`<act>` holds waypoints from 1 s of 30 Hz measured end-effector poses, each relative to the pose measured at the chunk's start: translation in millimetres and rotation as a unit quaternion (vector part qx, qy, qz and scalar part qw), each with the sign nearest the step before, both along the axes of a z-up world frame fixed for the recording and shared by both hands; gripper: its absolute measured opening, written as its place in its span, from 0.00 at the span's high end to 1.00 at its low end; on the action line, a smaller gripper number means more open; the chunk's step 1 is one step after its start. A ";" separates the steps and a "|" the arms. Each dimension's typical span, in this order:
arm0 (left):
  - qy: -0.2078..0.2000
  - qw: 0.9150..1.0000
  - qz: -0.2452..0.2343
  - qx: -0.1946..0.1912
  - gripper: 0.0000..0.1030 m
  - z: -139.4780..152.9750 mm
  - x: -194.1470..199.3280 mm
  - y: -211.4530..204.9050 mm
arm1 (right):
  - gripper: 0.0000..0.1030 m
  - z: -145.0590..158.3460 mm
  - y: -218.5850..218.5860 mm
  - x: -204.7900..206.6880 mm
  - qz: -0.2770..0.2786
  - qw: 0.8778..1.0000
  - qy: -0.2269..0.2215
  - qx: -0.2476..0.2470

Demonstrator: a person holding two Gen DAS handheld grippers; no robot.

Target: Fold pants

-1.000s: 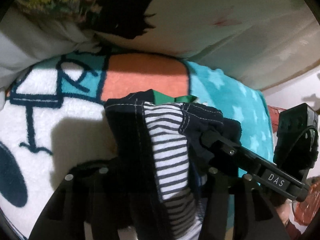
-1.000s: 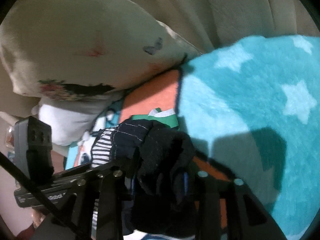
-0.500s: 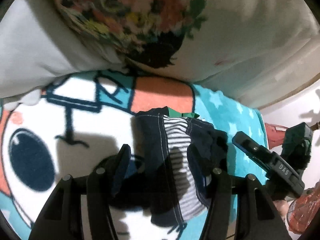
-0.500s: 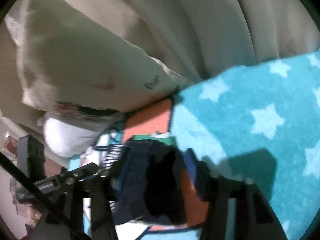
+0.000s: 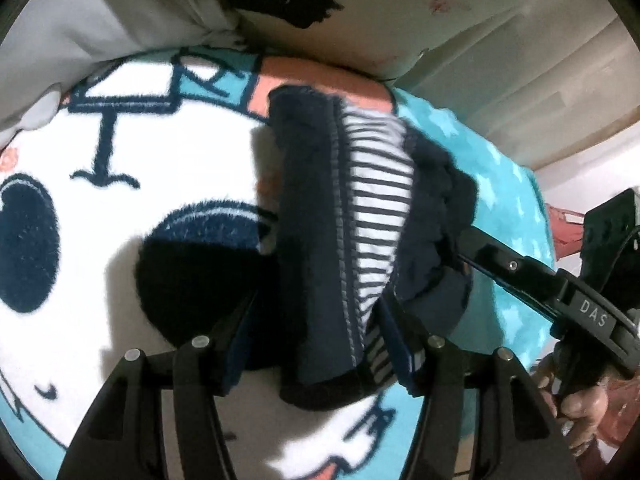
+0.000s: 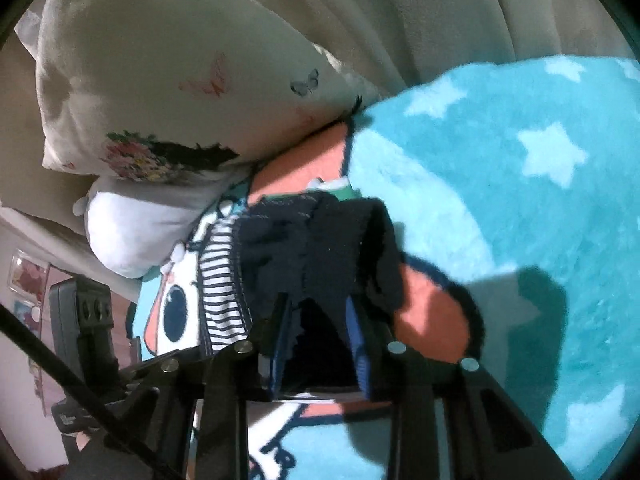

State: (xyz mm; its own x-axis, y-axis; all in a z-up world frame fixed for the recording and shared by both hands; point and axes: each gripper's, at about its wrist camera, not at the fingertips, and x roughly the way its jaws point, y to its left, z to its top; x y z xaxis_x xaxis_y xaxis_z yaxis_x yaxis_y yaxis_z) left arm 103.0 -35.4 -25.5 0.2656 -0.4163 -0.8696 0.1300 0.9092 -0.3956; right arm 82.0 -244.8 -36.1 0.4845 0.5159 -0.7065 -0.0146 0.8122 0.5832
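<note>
The pants [image 5: 320, 240] are small, dark navy with a white-and-navy striped lining, bunched in a narrow heap on a cartoon-print fleece blanket [image 5: 140, 168]. My left gripper [image 5: 316, 320] has its jaws apart around the near end of the heap, fabric lying between them. My right gripper [image 6: 316, 324] also has its jaws apart over the dark fabric [image 6: 320, 248], at the heap's right side. The right gripper's finger [image 5: 520, 276] shows in the left wrist view, touching the heap's right edge.
A cream butterfly-print pillow [image 6: 160, 80] and a white pillow [image 6: 132, 232] lie just beyond the pants. The teal star-print part of the blanket [image 6: 540, 200] spreads to the right. Cream curtains [image 6: 440, 8] hang behind.
Both grippers held the pants shut and lifted a second ago. They have opened and the pants now lie on the blanket. Both grippers have moved closer over the heap.
</note>
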 end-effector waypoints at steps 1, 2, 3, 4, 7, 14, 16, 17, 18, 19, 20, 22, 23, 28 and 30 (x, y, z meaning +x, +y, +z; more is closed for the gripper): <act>-0.009 1.000 -0.002 -0.006 0.43 6.5 -1.3 1.7 | 0.59 5.4 -3.1 -2.1 -0.003 1.000 -0.008 0.001; -0.021 1.000 -0.004 -0.013 0.43 13.9 -2.9 4.0 | 0.54 12.4 -6.0 -4.6 -0.008 1.000 -0.019 -0.002; -0.033 0.999 -0.003 -0.021 0.43 21.6 -4.2 8.0 | 0.45 16.8 -9.7 -6.3 -0.011 1.000 -0.025 -0.004; -0.043 0.999 0.002 -0.031 0.40 26.6 -4.0 12.7 | 0.39 19.4 -11.9 -6.7 -0.013 0.999 -0.030 -0.006; -0.038 0.997 0.033 -0.052 0.33 23.9 7.8 29.1 | 0.36 12.1 -15.4 3.0 -0.017 1.000 -0.017 -0.013; 0.002 0.998 0.023 -0.060 0.35 -10.8 43.3 19.7 | 0.56 -24.4 -12.5 33.4 -0.015 0.999 0.024 0.027; -0.006 0.998 0.012 -0.060 0.52 -3.7 42.8 12.2 | 0.64 -23.0 -15.0 34.6 -0.019 0.999 0.023 0.045; -0.013 0.998 0.003 -0.057 0.56 1.7 42.8 6.8 | 0.66 -19.4 -15.4 34.2 -0.016 0.999 0.019 0.046; -0.027 0.999 0.000 -0.037 0.56 9.1 41.6 1.9 | 0.69 -15.4 -15.6 33.5 -0.013 0.999 0.013 0.044; -0.036 0.999 -0.002 -0.022 0.56 12.1 40.6 -1.2 | 0.69 -13.2 -15.8 33.2 -0.013 0.999 0.010 0.041; -0.041 0.999 -0.004 -0.006 0.55 13.6 40.5 -5.0 | 0.69 -12.9 -15.4 33.6 -0.015 0.999 0.011 0.034; -0.041 0.999 0.002 0.022 0.45 9.4 41.8 -8.4 | 0.61 -16.9 -14.3 35.6 -0.021 1.000 0.021 0.008; -0.039 0.999 0.006 0.023 0.45 8.3 41.5 -7.4 | 0.56 -19.8 -13.8 36.6 -0.023 0.999 0.028 -0.004; -0.069 0.997 0.014 0.040 0.45 34.3 18.9 10.5 | 0.50 7.9 -13.8 18.0 -0.030 0.999 -0.011 -0.033; -0.088 0.995 0.021 0.049 0.45 44.3 4.0 16.1 | 0.51 30.3 -7.4 1.3 -0.010 0.998 -0.051 -0.035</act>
